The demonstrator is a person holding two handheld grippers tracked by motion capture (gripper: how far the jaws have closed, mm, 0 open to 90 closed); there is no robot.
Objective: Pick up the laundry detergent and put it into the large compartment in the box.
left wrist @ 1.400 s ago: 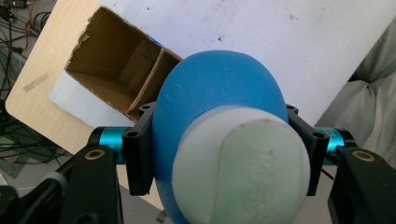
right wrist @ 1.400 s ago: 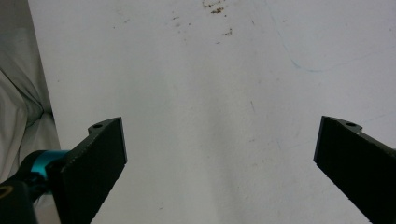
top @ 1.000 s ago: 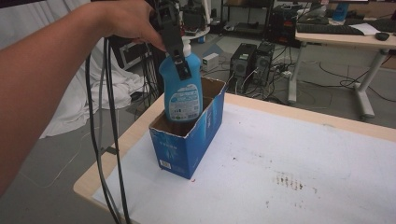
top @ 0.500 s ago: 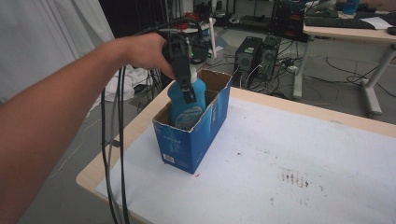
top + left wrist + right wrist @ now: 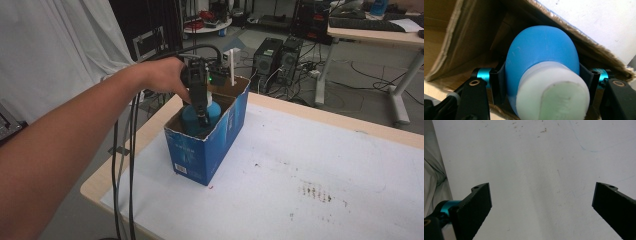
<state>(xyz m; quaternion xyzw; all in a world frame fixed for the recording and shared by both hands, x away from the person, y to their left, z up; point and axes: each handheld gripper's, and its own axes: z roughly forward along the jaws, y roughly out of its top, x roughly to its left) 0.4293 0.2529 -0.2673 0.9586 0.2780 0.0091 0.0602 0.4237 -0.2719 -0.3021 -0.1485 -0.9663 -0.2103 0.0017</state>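
A blue bottle with a white cap stands inside an open blue cardboard box near the table's left edge. My left gripper reaches down into the box and is shut on the bottle. In the left gripper view the bottle sits between the two black jaws, its white cap nearest the camera, and the box's brown inner walls surround it. My right gripper is open over the bare white table surface, with nothing between its jaws.
The white-covered table stretches to the right of the box, with some dark specks on it. Black cables hang from the left gripper past the table's left edge. Computer towers and another desk stand beyond the table.
My left gripper has sunk with the blue bottle, from above the box's rim down into the box. Most of the bottle is now below the rim.
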